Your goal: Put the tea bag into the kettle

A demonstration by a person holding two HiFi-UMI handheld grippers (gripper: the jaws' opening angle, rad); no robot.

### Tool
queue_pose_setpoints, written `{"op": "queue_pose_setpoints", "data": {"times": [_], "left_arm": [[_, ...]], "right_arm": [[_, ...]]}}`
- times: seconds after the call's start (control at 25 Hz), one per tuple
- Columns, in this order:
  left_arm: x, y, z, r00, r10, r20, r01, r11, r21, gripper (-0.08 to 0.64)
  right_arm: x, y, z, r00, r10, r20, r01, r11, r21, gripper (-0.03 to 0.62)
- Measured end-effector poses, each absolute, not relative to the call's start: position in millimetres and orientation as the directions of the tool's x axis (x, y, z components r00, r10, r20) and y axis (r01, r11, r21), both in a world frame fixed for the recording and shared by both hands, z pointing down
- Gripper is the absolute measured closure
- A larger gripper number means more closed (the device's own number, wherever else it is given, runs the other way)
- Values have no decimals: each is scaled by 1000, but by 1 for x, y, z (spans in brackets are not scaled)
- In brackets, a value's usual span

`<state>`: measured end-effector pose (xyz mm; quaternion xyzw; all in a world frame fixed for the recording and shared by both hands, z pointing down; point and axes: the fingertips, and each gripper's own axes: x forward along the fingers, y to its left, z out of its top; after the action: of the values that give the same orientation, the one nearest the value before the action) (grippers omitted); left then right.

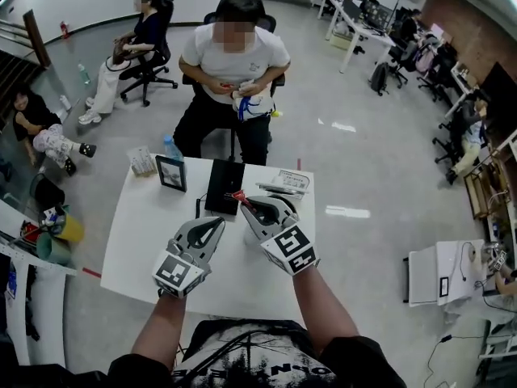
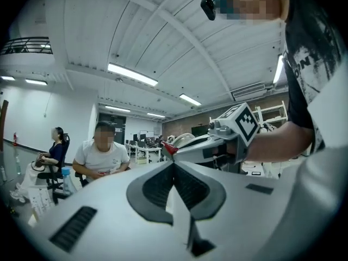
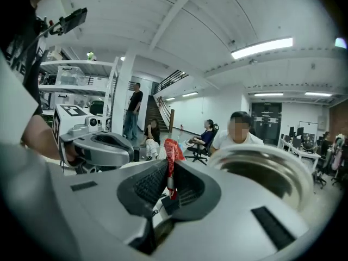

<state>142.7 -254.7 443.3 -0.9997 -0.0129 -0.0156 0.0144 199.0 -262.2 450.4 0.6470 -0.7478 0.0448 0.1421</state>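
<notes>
**Tea bag pinched at centre frame, kettle mouth beside it**

My right gripper (image 1: pixel 245 204) is clenched on the red tea bag (image 3: pixel 172 154), which stands up between its pads at the centre of the right gripper view. The kettle (image 3: pixel 283 165) shows its round rim at lower right there, just beside the bag. My left gripper (image 1: pixel 216 223) has its pads pressed together, and I can name nothing between them. Both hang over the white table (image 1: pixel 153 233).

The tea bag (image 3: pixel 173 150) is a small, crumpled red packet. It stands upright, pinched between the closed jaws of the right hand-held gripper (image 3: pixel 167 174). The kettle (image 3: pixel 266 173) shows a wide, round, silvery open mouth just beside it, at its 3 o'clock.
</notes>
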Motion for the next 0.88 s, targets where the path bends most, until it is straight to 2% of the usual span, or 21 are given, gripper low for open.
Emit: {"op": "queue_pose_setpoints", "data": {"times": [0.56, 0.88], "left_arm": [[186, -206, 447, 983, 175, 48, 178, -983, -52, 552], [192, -196, 448, 983, 174, 60, 176, -984, -39, 552]], "right_arm": [[256, -191, 478, 48, -945, 323, -995, -17, 97, 555], [267, -182, 494, 77, -921, 383, -993, -38, 109, 554]]}}
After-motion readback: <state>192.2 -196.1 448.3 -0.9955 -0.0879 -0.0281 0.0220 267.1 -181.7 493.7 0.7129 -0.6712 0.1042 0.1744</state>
